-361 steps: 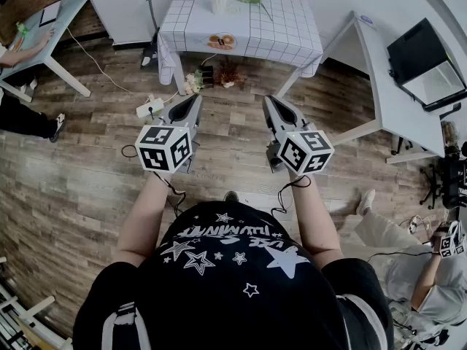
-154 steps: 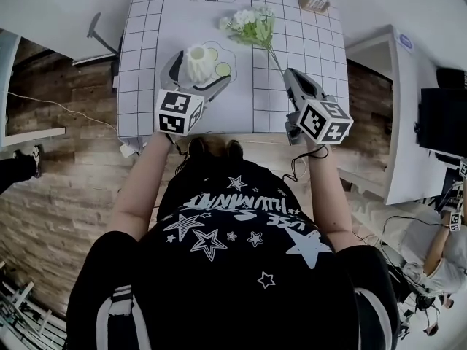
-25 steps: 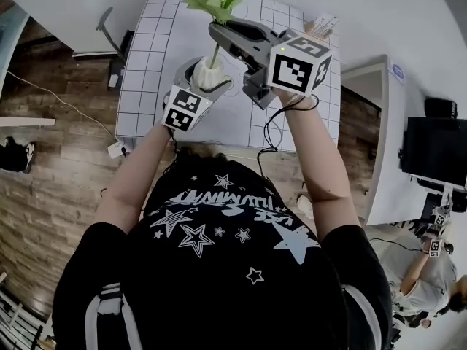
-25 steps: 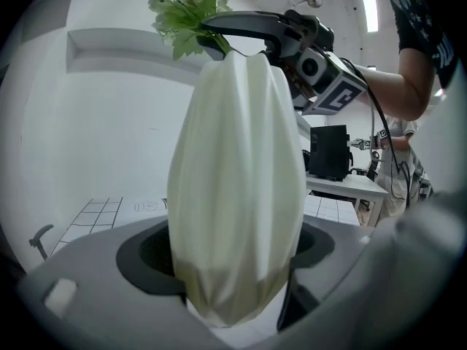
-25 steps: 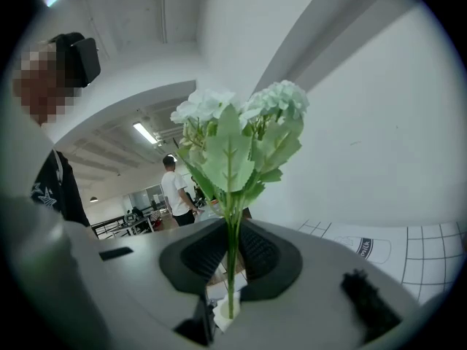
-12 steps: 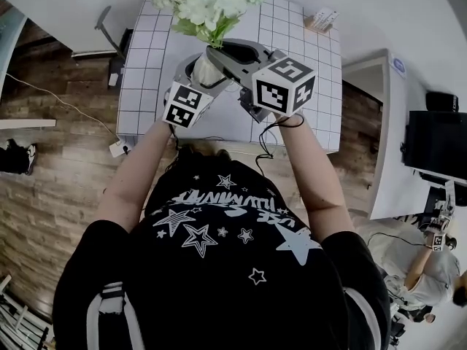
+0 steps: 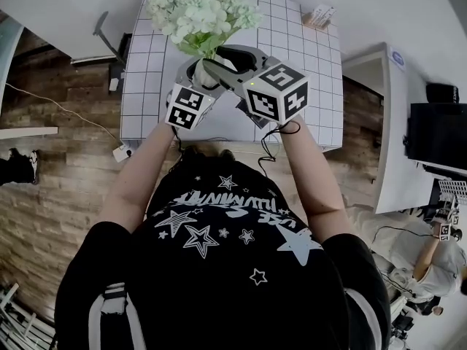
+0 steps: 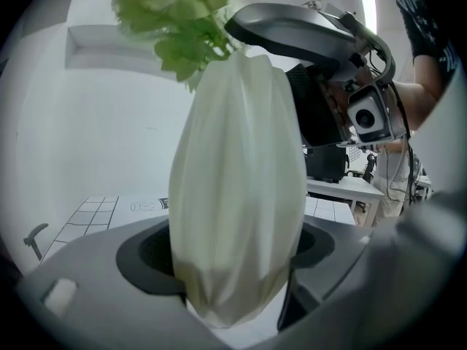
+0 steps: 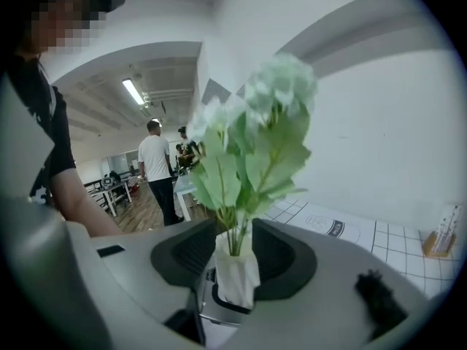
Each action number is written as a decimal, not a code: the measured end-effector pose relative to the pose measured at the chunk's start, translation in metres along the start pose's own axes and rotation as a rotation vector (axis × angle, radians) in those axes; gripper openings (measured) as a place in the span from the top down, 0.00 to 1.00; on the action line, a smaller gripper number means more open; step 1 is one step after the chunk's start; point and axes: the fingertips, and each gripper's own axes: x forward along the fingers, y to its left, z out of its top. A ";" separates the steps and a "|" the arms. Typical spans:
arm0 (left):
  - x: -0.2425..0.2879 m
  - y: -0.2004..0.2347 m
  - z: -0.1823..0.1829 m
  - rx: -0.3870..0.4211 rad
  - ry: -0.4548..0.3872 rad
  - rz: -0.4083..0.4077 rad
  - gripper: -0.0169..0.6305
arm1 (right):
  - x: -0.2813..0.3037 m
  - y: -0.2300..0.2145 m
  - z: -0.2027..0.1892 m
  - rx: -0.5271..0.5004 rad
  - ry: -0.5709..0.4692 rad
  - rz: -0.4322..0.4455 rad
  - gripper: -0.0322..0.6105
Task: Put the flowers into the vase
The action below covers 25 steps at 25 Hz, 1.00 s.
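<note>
Only legible text: small label print point(image 9: 337, 229) on the checked cloth of the surface point(image 9: 394, 240), right gripper view, looks like "milk". Same print point(image 8: 149, 205) in left gripper view: too small. Shirt lettering point(image 7: 219, 222), head view: upside down, can't read.

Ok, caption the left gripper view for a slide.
Left claw grips the white vase; right claw, just opened, straddles the flowers.

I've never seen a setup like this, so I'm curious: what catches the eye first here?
A bunch of pale green-white flowers stands in a cream ribbed vase on the checked table, in front of the person. The left gripper clamps the vase low down. The right gripper has just been opening its jaws, which stand apart either side of the stems.
</note>
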 end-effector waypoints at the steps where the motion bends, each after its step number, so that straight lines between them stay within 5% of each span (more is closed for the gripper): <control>1: 0.000 0.000 0.000 0.000 0.000 -0.003 0.35 | -0.001 0.000 0.000 -0.007 0.001 -0.009 0.71; 25: 0.001 -0.005 -0.002 0.029 0.007 -0.081 0.35 | -0.069 -0.019 -0.032 0.219 -0.094 -0.265 0.69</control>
